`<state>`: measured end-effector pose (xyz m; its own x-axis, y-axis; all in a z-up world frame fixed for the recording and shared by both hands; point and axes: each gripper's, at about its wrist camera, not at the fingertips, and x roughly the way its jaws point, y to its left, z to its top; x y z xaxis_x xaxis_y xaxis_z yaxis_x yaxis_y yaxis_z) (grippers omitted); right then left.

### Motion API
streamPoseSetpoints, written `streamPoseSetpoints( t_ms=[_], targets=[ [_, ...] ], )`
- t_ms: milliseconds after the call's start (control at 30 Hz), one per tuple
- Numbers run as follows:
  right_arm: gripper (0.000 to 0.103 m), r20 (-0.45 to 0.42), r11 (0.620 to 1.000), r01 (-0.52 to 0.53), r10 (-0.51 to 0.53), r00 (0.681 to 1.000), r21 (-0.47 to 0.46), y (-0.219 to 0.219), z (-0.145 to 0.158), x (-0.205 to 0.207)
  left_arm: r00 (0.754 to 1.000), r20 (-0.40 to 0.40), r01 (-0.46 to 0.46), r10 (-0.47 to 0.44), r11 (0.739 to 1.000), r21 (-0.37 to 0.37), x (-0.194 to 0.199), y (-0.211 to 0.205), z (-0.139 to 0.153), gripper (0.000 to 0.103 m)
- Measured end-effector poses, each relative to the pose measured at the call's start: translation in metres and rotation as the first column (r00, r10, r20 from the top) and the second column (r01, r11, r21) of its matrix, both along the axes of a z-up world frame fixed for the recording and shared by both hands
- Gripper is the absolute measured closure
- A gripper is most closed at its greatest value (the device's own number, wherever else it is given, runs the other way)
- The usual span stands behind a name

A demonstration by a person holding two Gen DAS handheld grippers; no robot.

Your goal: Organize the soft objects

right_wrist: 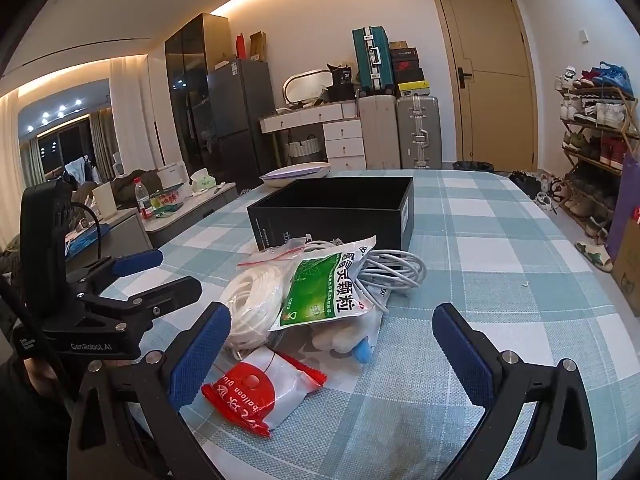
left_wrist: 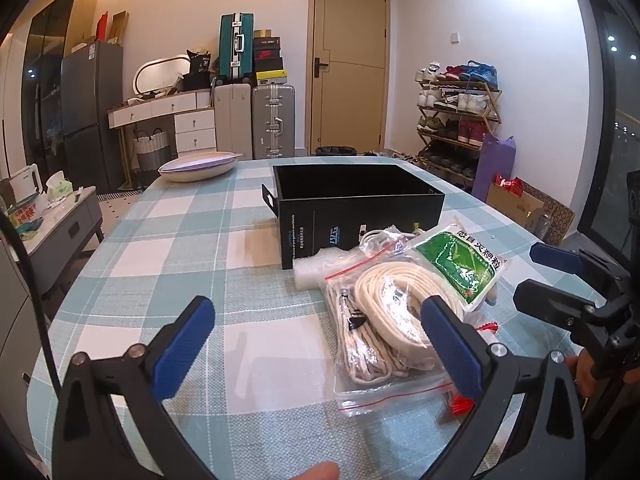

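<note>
A pile of soft packets lies on the checked tablecloth in front of an open black box. It holds a clear zip bag of white rope, a green and white packet, a coiled white cable and a red and white packet. My left gripper is open, its right finger over the rope bag. My right gripper is open just short of the pile, the red packet by its left finger. Each gripper also shows in the other's view, the right one and the left one.
A white oval dish sits at the far left of the table. Suitcases, a dresser and a fridge stand behind. A shoe rack and cardboard boxes stand on the right, a low side table on the left.
</note>
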<state>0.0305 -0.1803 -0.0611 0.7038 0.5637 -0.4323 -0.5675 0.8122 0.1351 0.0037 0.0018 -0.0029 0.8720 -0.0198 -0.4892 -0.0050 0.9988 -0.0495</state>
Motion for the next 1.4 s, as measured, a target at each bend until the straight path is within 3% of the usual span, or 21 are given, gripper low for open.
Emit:
streamPoseSetpoints(
  t_ms=[1033, 1400],
  targets=[
    [0.000, 0.002, 1.000, -0.004, 0.004, 1.000, -0.020, -0.0015, -0.0047, 0.0003, 1.000, 0.001, -0.006, 0.006, 1.000, 0.024, -0.0019, 0.0001, 0.0031, 0.000],
    [0.000, 0.019, 0.997, -0.015, 0.016, 1.000, -0.073, 0.0068, -0.0026, -0.0045, 1.000, -0.001, -0.003, 0.003, 1.000, 0.023, -0.0010, 0.0005, 0.0034, 0.000]
  ],
)
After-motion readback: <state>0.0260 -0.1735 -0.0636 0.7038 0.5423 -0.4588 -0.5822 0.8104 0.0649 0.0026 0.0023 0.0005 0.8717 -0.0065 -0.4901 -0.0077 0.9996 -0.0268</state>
